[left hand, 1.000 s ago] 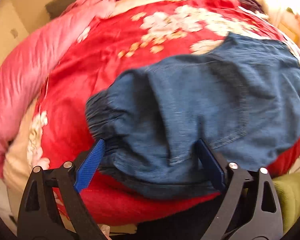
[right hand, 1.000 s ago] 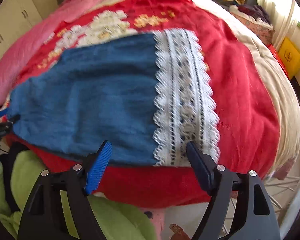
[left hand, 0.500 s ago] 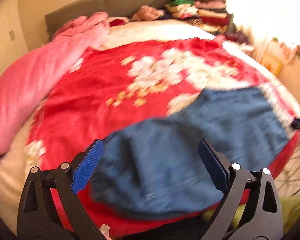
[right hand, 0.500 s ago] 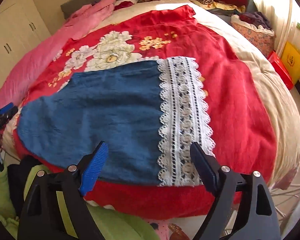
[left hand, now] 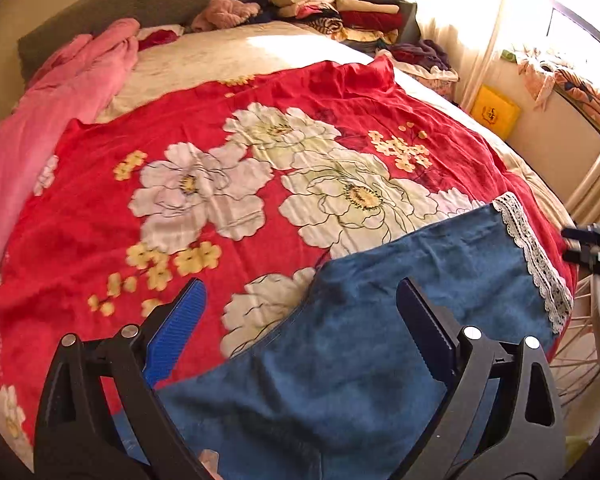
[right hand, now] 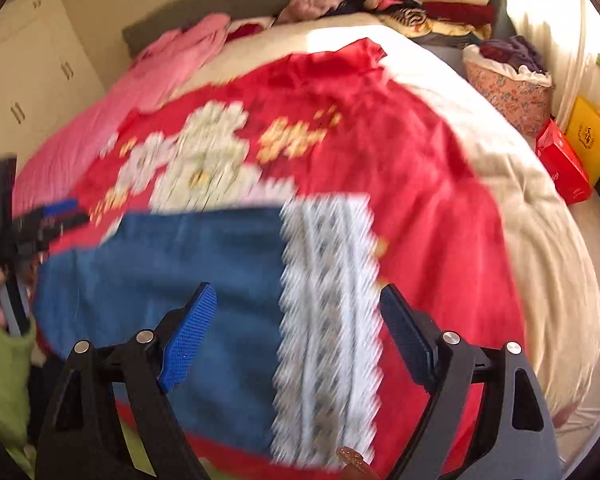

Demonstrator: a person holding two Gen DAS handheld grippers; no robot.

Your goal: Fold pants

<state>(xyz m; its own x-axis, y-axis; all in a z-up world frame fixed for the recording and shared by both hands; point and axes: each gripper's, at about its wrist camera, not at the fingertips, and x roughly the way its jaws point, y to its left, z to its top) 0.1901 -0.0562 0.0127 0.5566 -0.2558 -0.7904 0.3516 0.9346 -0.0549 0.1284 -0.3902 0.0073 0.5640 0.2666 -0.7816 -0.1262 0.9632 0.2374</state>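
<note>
Blue denim pants point(left hand: 380, 340) lie flat on a red floral blanket point(left hand: 204, 128) at the bed's near edge. Their white lace hem point(left hand: 536, 260) points right. My left gripper point(left hand: 300, 288) hangs open above the pants' left end, with nothing between its blue pads point(left hand: 176, 332). In the blurred right wrist view, the pants point(right hand: 172, 280) and lace hem point(right hand: 328, 320) fill the lower middle. My right gripper point(right hand: 297, 290) hovers open over the lace, gripping nothing. Each gripper shows in the other's view: the right gripper point(left hand: 592, 248) at the right edge, the left gripper point(right hand: 40, 220) at the left edge.
A pink quilt point(left hand: 40, 128) runs along the bed's left side. Folded clothes point(left hand: 340, 4) are stacked at the headboard. To the right of the bed stand a clothes-filled basket point(right hand: 508, 88), a red box point(right hand: 564, 164) and a yellow box point(left hand: 494, 112). A green sleeve point(right hand: 4, 380) is at lower left.
Both grippers have risen and drawn back from the pants, so more of the bed shows. The left view has swung left; the pants now sit at its lower right.
</note>
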